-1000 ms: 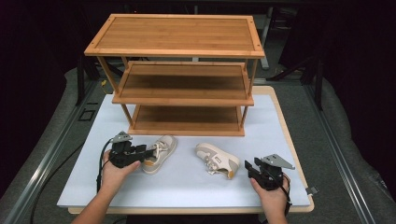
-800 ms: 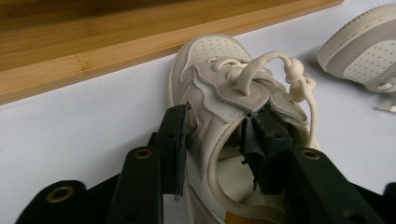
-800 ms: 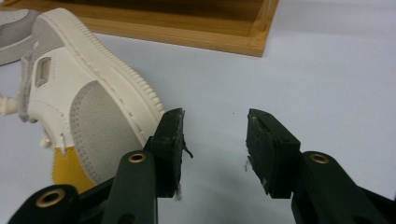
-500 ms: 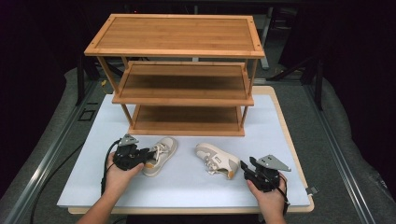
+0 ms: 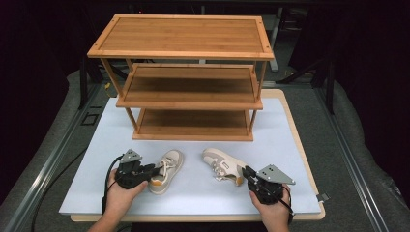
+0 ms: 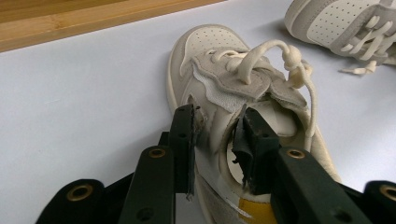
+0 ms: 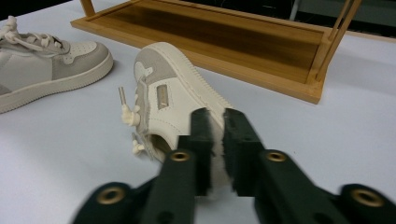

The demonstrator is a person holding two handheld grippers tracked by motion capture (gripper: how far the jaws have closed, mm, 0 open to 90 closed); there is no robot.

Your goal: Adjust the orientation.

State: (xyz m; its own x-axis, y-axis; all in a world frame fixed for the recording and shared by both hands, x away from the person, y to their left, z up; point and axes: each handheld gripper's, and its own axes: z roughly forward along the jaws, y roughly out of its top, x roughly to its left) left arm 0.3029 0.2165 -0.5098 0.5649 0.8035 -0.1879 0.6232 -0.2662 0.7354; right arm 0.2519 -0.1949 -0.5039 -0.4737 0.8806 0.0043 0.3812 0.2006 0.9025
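On white table, 2 cream-and-grey laced sneakers, one on its side.

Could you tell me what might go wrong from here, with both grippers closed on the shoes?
The left gripper pinches only the thin collar wall of the left shoe, which may fold and slip on lifting. The right gripper grips the heel edge of the right shoe, lying on its side; its loose lace could snag the wooden rack.
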